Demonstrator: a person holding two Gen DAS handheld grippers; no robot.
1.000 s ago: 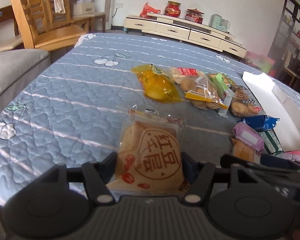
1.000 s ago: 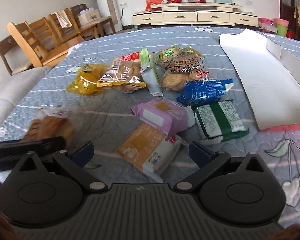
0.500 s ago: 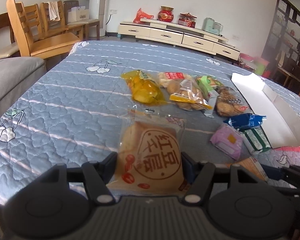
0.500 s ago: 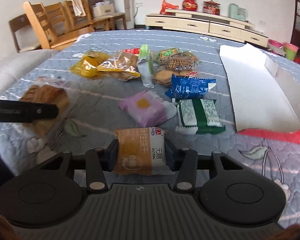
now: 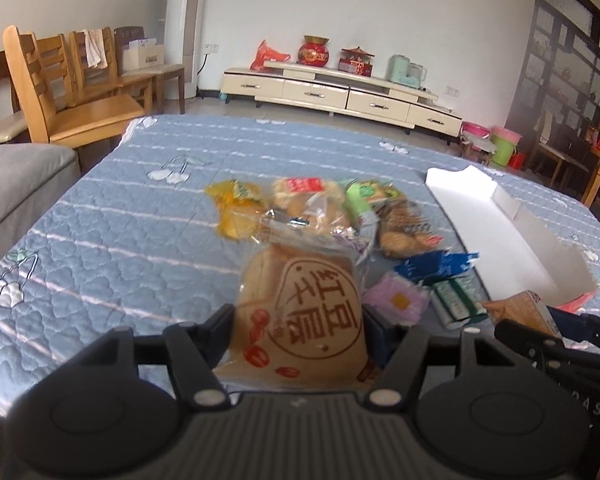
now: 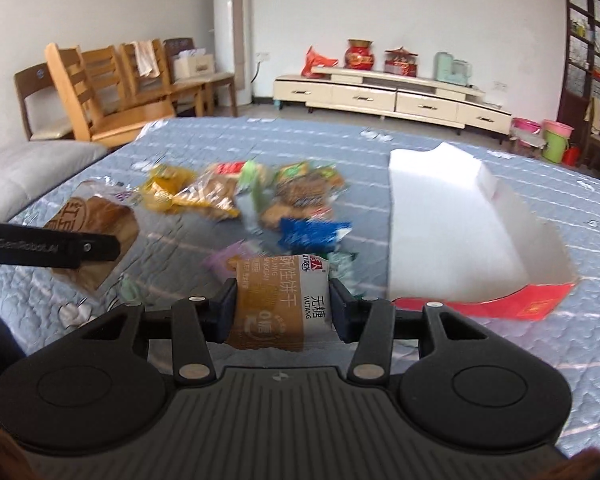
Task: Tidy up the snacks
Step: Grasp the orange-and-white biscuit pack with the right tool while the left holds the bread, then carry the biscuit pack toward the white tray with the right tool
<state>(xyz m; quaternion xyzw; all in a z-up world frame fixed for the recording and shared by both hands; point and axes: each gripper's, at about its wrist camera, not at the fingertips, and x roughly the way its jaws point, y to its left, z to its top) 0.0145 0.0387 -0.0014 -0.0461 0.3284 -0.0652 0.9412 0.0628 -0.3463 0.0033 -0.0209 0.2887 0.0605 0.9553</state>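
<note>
My left gripper [image 5: 298, 320] had its jaws clamped on the red-bean bread packet [image 5: 300, 312], held clear above the quilted tabletop [image 5: 120, 240]. My right gripper [image 6: 284, 302] gripped the brown biscuit packet [image 6: 280, 304], its jaws partly closed. Remaining snacks [image 6: 268, 200] lay farther off, left of the white box [image 6: 460, 232].

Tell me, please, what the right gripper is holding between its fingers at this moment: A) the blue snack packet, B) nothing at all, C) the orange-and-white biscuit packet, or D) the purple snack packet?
C: in the right wrist view the right gripper has both pads pressed against the sides of the orange-and-white biscuit packet, while the blue snack packet lies on the quilted blue cloth beyond it.
</note>
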